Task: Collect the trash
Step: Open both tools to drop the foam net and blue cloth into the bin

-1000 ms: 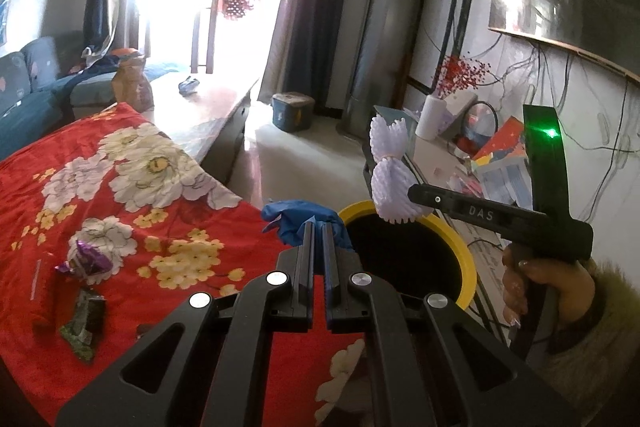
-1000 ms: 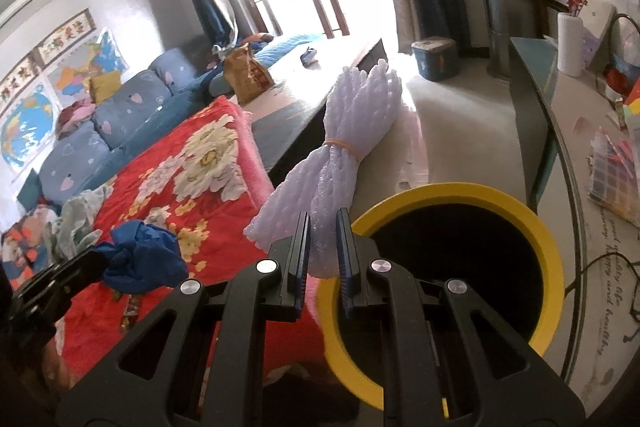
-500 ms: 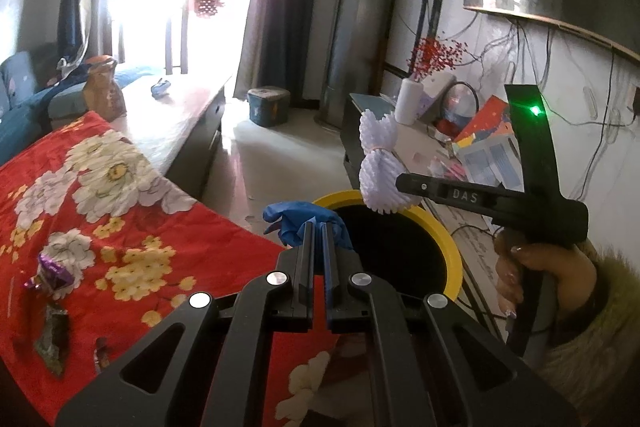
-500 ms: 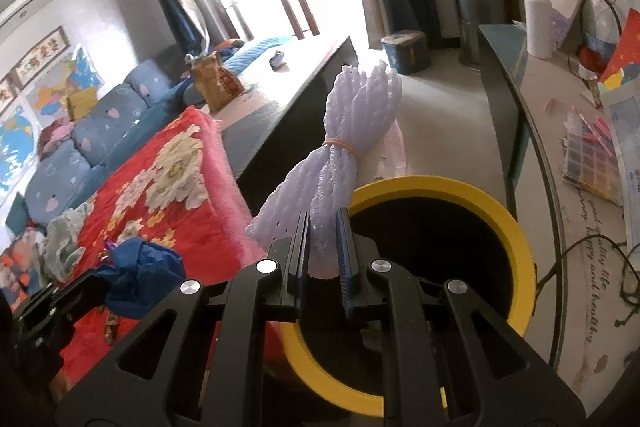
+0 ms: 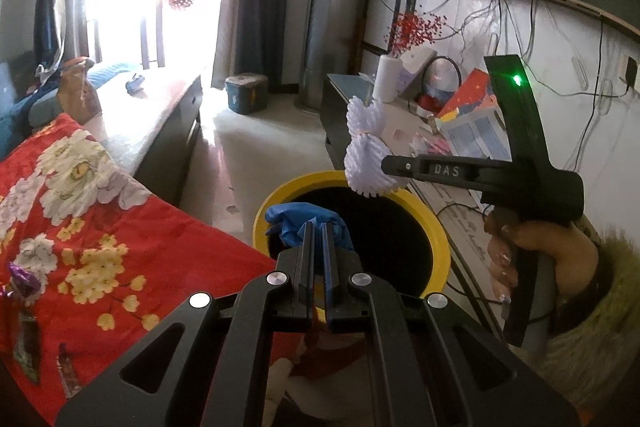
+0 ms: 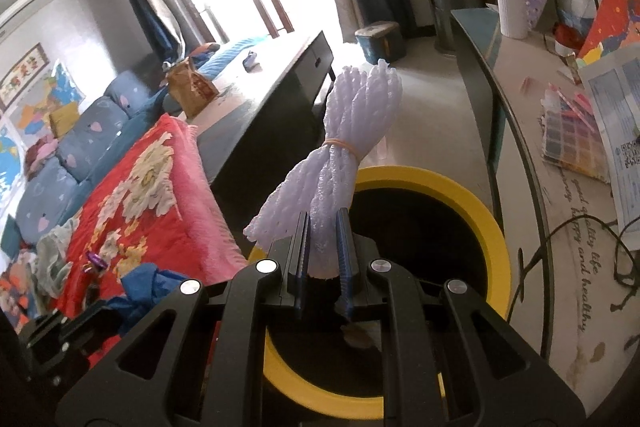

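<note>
Red floral blanket (image 5: 100,211) at 9 o'clock, wrappers (image 5: 24,307) on it. Yellow-rimmed bin (image 6: 496,239) on pale floor, side table (image 6: 560,211) at 3 o'clock, bright window at 12. Right gripper (image 5: 386,165) reads "DAS"; tabletop script "healthy life". Left gripper (image 5: 317,227) pinches blue glove (image 5: 296,219) over bin's rim. Right gripper pinches white foam net (image 6: 340,163) above bin.

A crumpled blue glove (image 5: 306,223) and a banded white foam-net bundle (image 6: 340,163) hang above the yellow-rimmed bin (image 6: 492,239).
</note>
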